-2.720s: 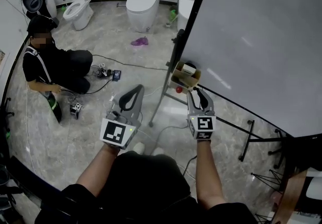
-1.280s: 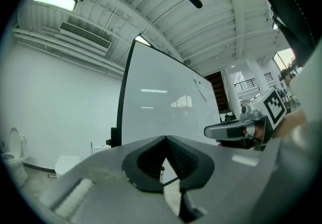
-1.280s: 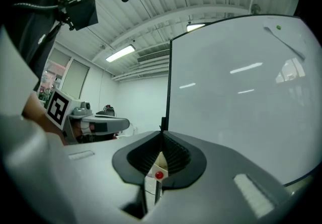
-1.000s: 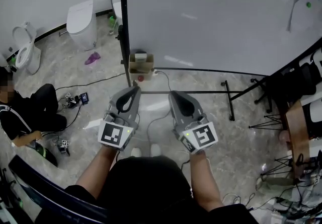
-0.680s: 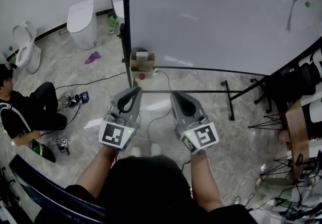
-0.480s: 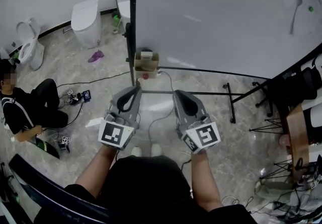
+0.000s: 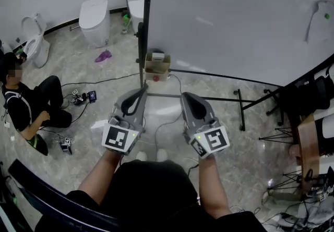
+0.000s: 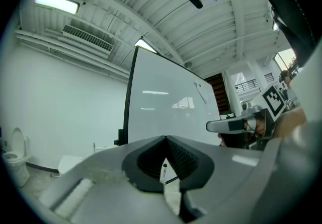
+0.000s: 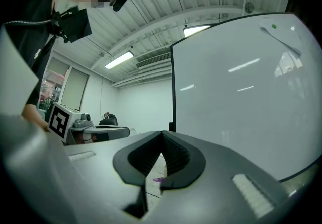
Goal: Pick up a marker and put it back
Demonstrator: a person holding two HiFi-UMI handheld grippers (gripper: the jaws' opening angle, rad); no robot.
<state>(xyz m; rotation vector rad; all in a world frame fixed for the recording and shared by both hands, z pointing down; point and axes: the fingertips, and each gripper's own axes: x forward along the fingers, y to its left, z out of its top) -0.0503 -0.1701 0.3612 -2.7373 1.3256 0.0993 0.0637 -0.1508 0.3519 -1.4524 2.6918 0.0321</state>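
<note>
A small cardboard box [image 7: 157,66] hangs at the lower left corner of the big whiteboard [image 7: 235,17]. It holds a white block and something red; I cannot make out a marker in it. My left gripper [image 7: 143,90] is shut and empty, its tips just below and left of the box. My right gripper [image 7: 184,96] is also shut and empty, a little right of the box and short of it. In the left gripper view the left gripper [image 8: 165,138] has its jaws closed together before the whiteboard [image 8: 166,107]. The right gripper [image 9: 162,133] shows the same in its own view.
A person [image 7: 26,106] sits on the floor at the left, with small devices [image 7: 83,95] and cables nearby. Toilets [image 7: 95,12] stand by the far wall, a purple scrap [image 7: 103,57] in front. The whiteboard's stand legs [image 7: 241,108] cross the floor to the right.
My right gripper has drawn back from the cardboard box, where it was earlier. Over the last second the view has swung left, so board and box sit further right. Both grippers stay shut.
</note>
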